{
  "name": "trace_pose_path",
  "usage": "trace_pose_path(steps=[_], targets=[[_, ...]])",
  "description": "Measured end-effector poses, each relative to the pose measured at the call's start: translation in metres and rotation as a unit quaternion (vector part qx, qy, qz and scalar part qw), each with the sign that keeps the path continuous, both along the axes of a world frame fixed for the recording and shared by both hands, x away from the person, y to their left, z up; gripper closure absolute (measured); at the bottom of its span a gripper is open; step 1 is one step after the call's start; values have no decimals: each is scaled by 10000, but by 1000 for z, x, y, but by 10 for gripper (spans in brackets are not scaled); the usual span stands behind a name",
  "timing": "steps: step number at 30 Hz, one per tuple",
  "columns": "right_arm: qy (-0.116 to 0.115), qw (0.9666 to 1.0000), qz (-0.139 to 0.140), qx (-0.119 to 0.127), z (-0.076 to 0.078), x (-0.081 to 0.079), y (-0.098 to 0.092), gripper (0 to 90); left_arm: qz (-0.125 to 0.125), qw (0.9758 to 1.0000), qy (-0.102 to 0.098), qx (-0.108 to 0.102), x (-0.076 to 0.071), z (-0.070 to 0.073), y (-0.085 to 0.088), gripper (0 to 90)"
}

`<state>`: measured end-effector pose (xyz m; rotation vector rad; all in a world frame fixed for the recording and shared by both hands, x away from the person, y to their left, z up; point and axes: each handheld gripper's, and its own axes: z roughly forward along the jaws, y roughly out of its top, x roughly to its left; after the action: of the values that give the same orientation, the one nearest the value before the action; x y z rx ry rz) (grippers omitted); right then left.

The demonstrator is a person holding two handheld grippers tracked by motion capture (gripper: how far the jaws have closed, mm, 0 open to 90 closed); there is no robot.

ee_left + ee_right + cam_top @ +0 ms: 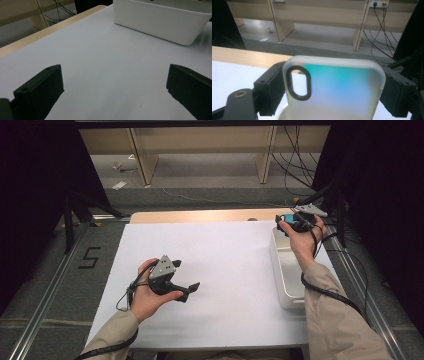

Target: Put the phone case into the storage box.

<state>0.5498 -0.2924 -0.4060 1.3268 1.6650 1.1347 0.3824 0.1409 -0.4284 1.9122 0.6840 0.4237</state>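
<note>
Down near the bottom of the high view, the left gripper (187,291) sits low over the white sheet (225,270) that covers the table. A hand (150,295) holds it. Its jaws are wide apart and nothing is between them. From the left gripper view, the two black jaws stand far from each other with just bare white sheet (105,70) between them, and the white bin (162,22) sits farther off on the sheet.

Farther away, on the right side of the table, is the long white bin (287,280). The right gripper (295,224) is held up over the far end of the bin. Its jaws are pressed on the two sides of a phone case (334,90). The case stands upright between the jaws. It is frosted white at the edge, with blue and green on its back and a black oval camera hole near the top. Its lower part is just above the bin's rim (283,113).

Beyond the table are the grey floor (200,170), some wooden legs (140,155) and black cables (295,165).
</note>
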Motion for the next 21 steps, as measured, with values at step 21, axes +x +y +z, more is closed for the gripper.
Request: trace_pose_path(steps=[21], targets=[[209,9998,11,-76,-11,2,4,181,-4,10000,-6,6,0,0,0,4]])
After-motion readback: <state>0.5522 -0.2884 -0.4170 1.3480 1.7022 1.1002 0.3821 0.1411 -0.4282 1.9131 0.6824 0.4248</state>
